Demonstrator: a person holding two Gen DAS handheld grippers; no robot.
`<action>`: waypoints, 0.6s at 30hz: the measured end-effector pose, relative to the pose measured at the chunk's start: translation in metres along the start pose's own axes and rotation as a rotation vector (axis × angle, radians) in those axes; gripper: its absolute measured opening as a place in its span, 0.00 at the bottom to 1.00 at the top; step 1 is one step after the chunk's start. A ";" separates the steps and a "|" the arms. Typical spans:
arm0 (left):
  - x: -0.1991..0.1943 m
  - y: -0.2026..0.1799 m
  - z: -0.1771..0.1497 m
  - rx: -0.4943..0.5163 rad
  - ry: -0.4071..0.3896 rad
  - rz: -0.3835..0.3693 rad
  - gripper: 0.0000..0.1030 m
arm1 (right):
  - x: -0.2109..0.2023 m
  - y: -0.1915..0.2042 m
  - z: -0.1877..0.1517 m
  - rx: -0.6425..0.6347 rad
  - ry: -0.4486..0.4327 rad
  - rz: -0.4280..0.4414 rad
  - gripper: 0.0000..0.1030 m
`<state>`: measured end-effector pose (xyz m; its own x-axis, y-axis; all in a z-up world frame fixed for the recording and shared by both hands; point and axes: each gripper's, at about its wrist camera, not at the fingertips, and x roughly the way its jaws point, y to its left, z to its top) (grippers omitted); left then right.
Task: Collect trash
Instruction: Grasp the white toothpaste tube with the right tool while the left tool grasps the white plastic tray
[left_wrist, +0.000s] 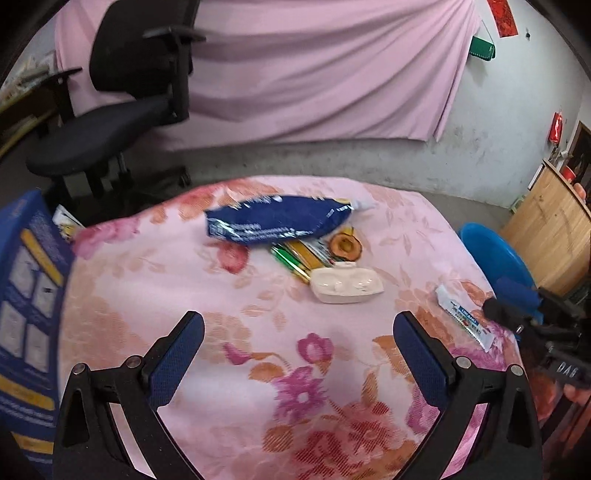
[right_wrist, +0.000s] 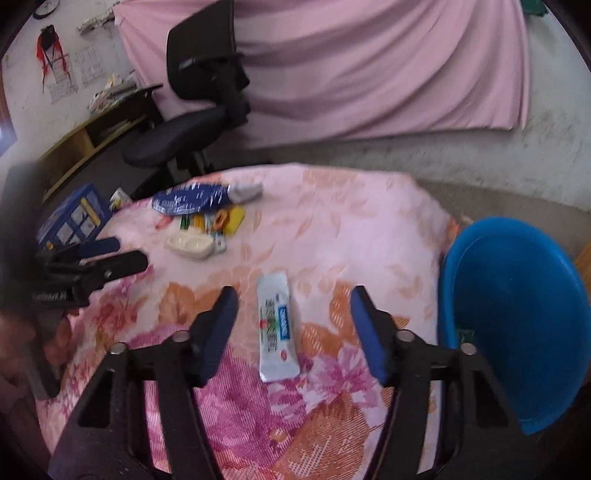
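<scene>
Right tool (right_wrist: 293, 325): fingers spread wide apart, empty, hovering over the floral-cloth worktop (right_wrist: 332, 229). White sachet wrapper (right_wrist: 277, 326) lies flat on the cloth directly between the two blue pads (right_wrist: 218, 332), lengthwise along them, touching neither.

Left tool (left_wrist: 297, 350): fingers likewise spread apart, empty, over bare cloth. Same wrapper (left_wrist: 463, 317) lies off to its right, outside the right finger.

Trash cluster, far side of the worktop: blue foil bag (left_wrist: 277, 219); green and yellow wrappers (left_wrist: 303, 258) just below it; round brown item (left_wrist: 345, 245) beside them; white moulded tray (left_wrist: 345, 284) nearest the left tool, well ahead of its fingertips.

Blue basin (right_wrist: 517, 295): off the worktop's right edge, just beside the right tool's outer finger.

Blue printed box (left_wrist: 26, 295): at the worktop's left edge.
</scene>
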<state>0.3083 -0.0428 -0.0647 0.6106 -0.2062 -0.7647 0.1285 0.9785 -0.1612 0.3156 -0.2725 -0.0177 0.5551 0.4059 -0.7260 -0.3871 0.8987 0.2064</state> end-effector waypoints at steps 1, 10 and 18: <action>0.003 -0.003 0.001 0.003 0.020 -0.003 0.97 | 0.002 0.001 -0.001 -0.010 0.017 0.012 0.75; 0.025 -0.026 0.009 0.092 0.067 0.027 0.86 | 0.023 0.011 -0.006 -0.122 0.103 -0.041 0.50; 0.048 -0.036 0.022 0.088 0.095 0.060 0.82 | 0.023 0.001 -0.003 -0.119 0.068 -0.065 0.43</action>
<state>0.3502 -0.0875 -0.0825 0.5430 -0.1419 -0.8276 0.1646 0.9845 -0.0608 0.3259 -0.2629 -0.0368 0.5321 0.3319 -0.7789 -0.4387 0.8949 0.0816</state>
